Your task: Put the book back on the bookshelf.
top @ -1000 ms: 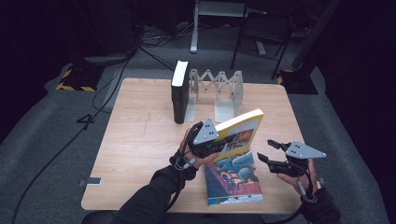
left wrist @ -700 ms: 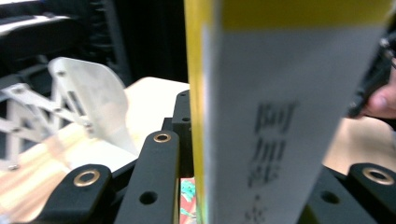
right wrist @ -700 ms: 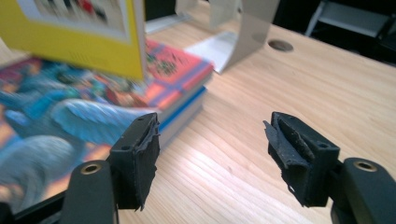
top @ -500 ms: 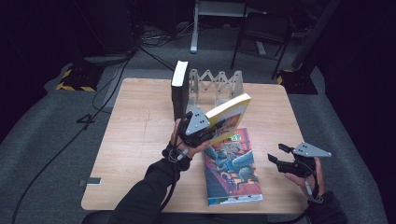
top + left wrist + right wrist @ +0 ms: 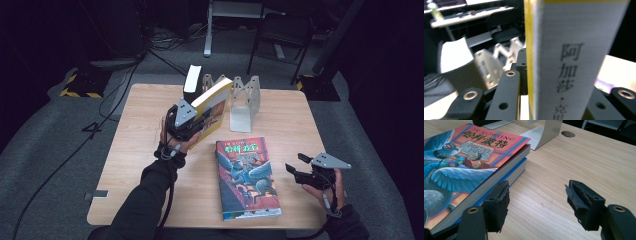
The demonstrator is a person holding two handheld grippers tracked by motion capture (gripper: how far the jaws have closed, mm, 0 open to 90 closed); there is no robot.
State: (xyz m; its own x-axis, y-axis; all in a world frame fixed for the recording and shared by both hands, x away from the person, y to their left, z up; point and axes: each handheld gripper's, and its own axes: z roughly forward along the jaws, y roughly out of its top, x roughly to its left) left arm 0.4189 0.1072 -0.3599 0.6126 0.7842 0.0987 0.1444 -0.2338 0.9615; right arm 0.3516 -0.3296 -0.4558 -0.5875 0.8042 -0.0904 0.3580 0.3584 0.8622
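Up by the metal book rack [image 5: 240, 97], where one dark book [image 5: 192, 80] stands, the left gripper [image 5: 192, 125] grips a yellow-edged book [image 5: 212, 102] lettered 阿加莎, the right gripper [image 5: 300, 172] gaping beside stacked "J.K. ROWLING" books [image 5: 245, 177].

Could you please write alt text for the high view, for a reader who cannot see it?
The left gripper holds a yellow book tilted above a wooden table, near a metal book rack. The right gripper hovers open beside stacked books.
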